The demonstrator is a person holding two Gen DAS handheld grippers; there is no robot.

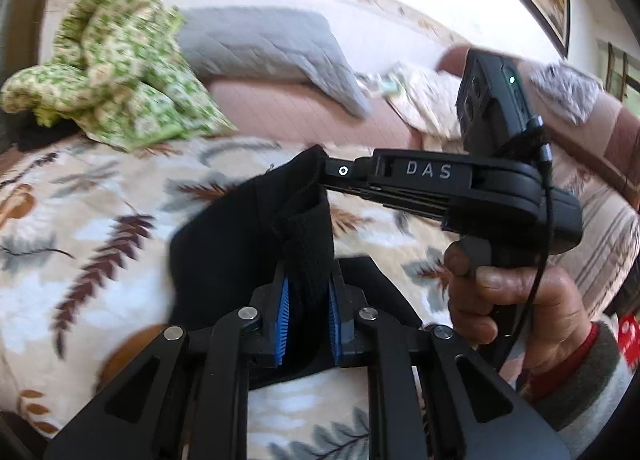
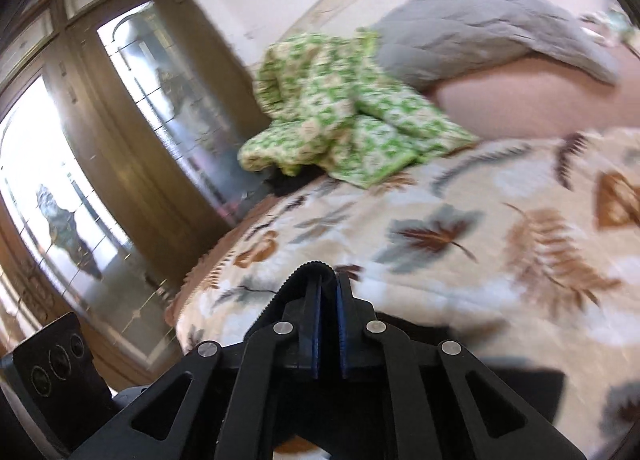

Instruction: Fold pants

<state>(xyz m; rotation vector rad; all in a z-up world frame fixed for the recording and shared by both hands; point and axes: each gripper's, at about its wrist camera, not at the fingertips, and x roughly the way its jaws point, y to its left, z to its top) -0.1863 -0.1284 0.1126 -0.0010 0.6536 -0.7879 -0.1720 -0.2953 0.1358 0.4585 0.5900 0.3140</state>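
Note:
The black pants (image 1: 224,256) hang bunched above a leaf-patterned bedspread (image 1: 100,220). My left gripper (image 1: 306,284) is shut on a thick fold of the pants between its blue pads. My right gripper (image 1: 324,176) comes in from the right in the left wrist view and its tip is clamped on the upper edge of the same black cloth. In the right wrist view my right gripper (image 2: 328,292) is shut on the black pants edge (image 2: 314,269), which arches over the fingertips. More black cloth (image 2: 520,388) hangs below to the right.
A crumpled green floral blanket (image 1: 116,72) and a grey quilted pillow (image 1: 272,48) lie at the far side of the bed; both also show in the right wrist view (image 2: 340,108). Glass-paned wooden doors (image 2: 100,140) stand left of the bed. A person's hand (image 1: 516,308) holds the right gripper.

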